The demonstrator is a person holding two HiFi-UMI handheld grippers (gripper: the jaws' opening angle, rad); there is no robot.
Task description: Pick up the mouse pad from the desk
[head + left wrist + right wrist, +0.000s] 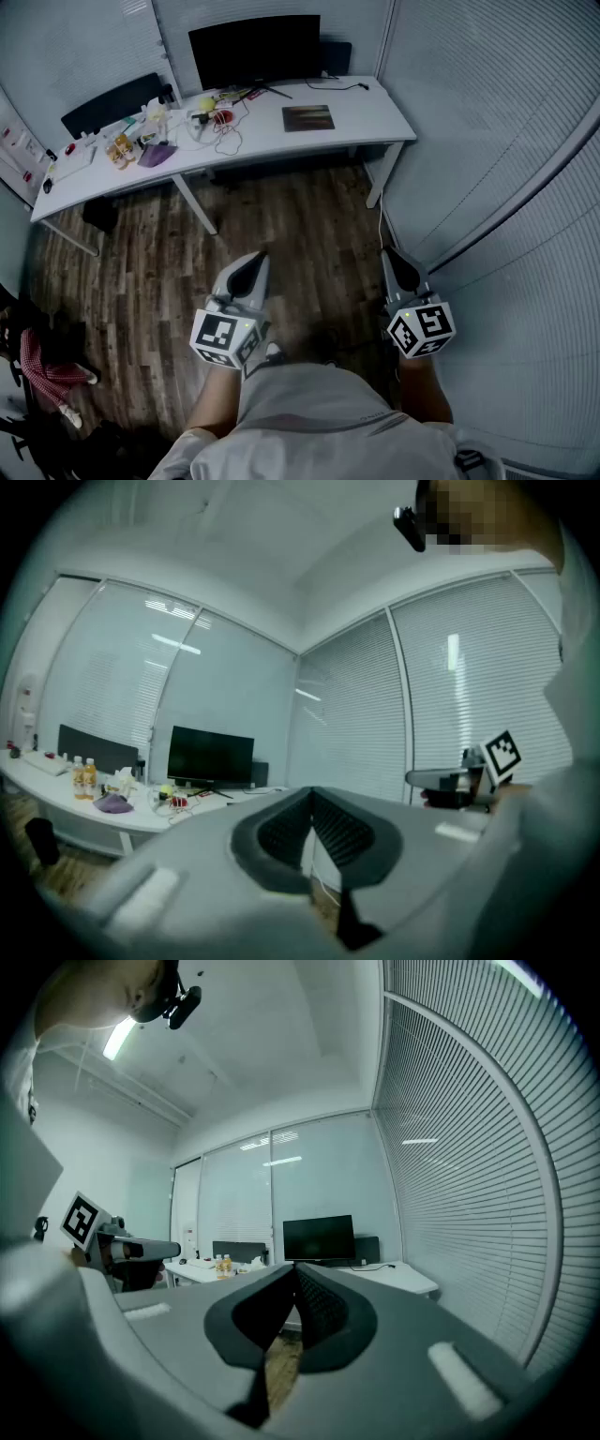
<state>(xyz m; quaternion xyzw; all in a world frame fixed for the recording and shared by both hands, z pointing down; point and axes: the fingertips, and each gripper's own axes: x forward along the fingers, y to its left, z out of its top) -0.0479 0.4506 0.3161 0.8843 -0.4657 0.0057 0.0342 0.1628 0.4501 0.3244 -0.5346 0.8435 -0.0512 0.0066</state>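
A dark rectangular mouse pad (308,117) lies flat on the right part of a long white desk (375,112), in front of a black monitor (255,49). Both grippers are held level over the wooden floor, well short of the desk. My left gripper (257,260) is shut with nothing in it, its jaws pressed together. My right gripper (391,256) is also shut and empty. In the left gripper view the left gripper (311,803) points toward the desk and the right gripper's marker cube (502,752) shows at the right. The right gripper (294,1274) faces the monitor (319,1237).
Bottles, a purple cloth (156,155), cables and small items clutter the desk's left half. A black chair (111,101) stands behind the desk. Slatted blinds (506,122) line the right wall, close to my right side. Bags sit on the floor at the left (42,366).
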